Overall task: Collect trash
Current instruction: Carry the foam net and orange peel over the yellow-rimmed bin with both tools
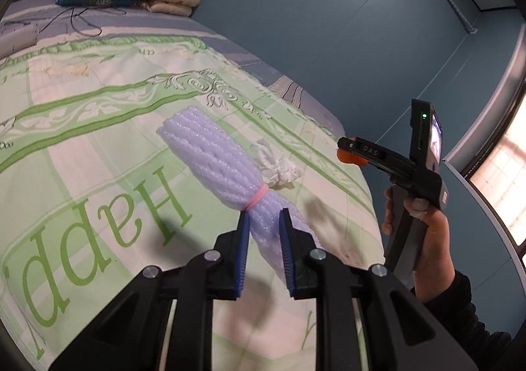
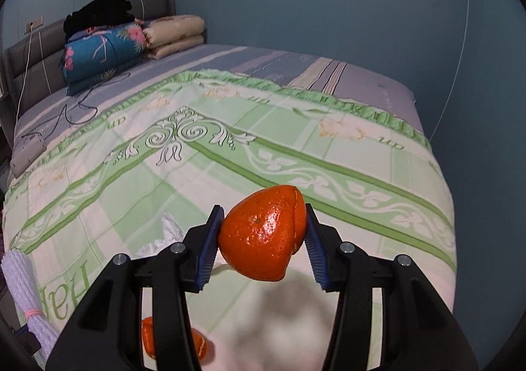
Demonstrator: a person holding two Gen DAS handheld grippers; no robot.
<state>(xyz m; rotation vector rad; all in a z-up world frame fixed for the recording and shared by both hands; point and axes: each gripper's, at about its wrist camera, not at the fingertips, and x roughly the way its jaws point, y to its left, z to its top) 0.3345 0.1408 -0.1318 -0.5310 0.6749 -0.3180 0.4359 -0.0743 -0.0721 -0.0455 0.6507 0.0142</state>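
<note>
Trash in both grippers, more left on the bed

Trash here means several pieces. Your left gripper (image 1: 264, 223) has its jaws clamped on the tail of a white foam net (image 1: 210, 154), just below the pink band (image 1: 258, 197) that cinches it. Gripping the narrow bunched end makes sense: the wide end would crush and slip. The net sticks out ahead of the jaws, clear of the quilt (image 1: 82, 127), its shadow falling on the green lettering.

Your right gripper (image 2: 263, 233) has its jaws pressed on either side of a piece of orange peel (image 2: 263, 233), a hollow dome with a split edge. The pads sit on the widest part, so the hold looks fair, though a curved, glossy skin could squirm out if you tilt it hard. From the left wrist view you see that same gripper (image 1: 350, 154) held out past the bed's edge, your hand (image 1: 424, 233) on the grip.

Still on the bed:
- crumpled tissue (image 1: 276, 167), near the net, beyond it
- second bit of peel (image 2: 149, 338), low by the right gripper, partly hidden by its arm

No bin shows in either view. Judging by that, both loads need dropping off before you come back for the rest.
</note>
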